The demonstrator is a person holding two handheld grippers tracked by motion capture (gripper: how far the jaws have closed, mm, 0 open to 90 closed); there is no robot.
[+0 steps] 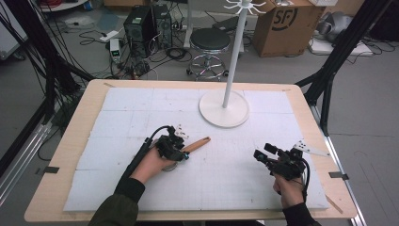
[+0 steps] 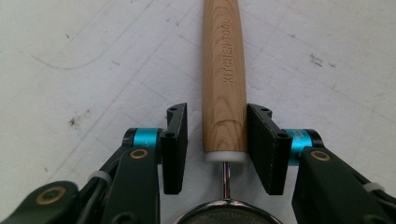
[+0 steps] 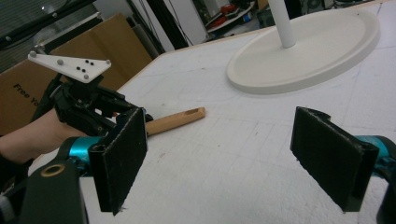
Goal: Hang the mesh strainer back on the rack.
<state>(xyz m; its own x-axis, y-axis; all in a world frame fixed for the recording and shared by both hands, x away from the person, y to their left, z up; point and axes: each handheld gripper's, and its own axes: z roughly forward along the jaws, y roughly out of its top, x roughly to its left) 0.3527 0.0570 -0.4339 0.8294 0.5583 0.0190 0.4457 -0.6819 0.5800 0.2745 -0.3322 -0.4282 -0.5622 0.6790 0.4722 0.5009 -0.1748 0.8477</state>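
Wooden handle [image 2: 224, 79] is straddled, seemingly ungripped, by the left claw [image 2: 217, 140]; slippage is risked if lifted. The right claw [image 3: 233, 158] is held wide, empty.

Your utensil handle [image 2: 224, 79]: smooth matt wood, stamped lettering. Shank [image 2: 226, 173] below: shiny metal. White mat [image 2: 84, 60]: rough, scuffed, probably foam. Stand base [image 3: 308, 51]: smooth white, slight sheen. Worktop [image 1: 77, 129] edge: pale wood.

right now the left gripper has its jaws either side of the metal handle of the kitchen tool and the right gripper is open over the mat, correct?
Not quite: the handle between the left gripper jaws is wooden, as the left gripper view shows. The rest holds: the right gripper is open.
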